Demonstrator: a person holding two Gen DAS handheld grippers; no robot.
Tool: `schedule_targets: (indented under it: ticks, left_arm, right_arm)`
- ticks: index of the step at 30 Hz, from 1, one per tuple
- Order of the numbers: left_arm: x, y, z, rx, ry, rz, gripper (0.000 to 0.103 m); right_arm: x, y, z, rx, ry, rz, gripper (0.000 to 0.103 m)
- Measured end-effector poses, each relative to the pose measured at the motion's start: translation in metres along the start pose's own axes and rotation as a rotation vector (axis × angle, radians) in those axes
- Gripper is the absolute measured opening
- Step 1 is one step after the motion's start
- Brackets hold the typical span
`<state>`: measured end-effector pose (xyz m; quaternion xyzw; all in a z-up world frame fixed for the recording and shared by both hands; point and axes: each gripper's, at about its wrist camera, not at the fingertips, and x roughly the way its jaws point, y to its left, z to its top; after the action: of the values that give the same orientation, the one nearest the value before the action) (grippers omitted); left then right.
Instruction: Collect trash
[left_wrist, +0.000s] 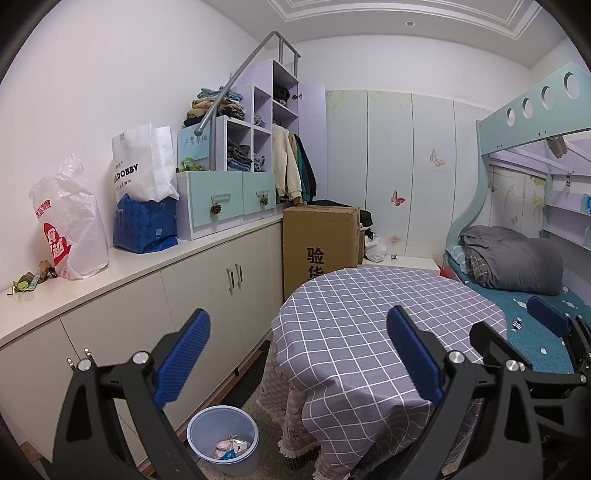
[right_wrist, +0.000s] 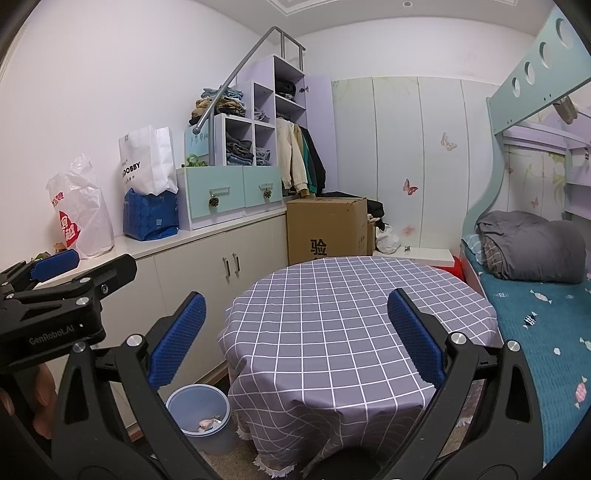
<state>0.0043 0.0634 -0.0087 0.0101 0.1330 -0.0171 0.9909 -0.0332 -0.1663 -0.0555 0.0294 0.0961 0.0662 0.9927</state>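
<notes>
Both grippers hover with jaws spread wide and empty: left gripper (left_wrist: 297, 354), right gripper (right_wrist: 295, 338), above the checked tablecloth table (right_wrist: 354, 295) at centre frame. Lower left on the floor, touching the cloth's hem, the blue bin (left_wrist: 222, 439) holds crumpled trash (left_wrist: 229, 448).

Both tongs spread wide, holding nothing

Left black blue-padded tongs (left_wrist: 299, 354) and right tongs (right_wrist: 295, 336) hover side by side above the round checked-cloth desk (right_wrist: 351, 306).
</notes>
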Motion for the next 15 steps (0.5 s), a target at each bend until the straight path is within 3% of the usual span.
schedule_targets:
  ticks: [15]
  left_arm:
    - [0.0018,0.0066,-0.0022,0.005,0.008,-0.005,0.094]
  right_arm:
    - [-0.0004,0.0001,-0.0032,0.004,0.007,0.002,0.097]
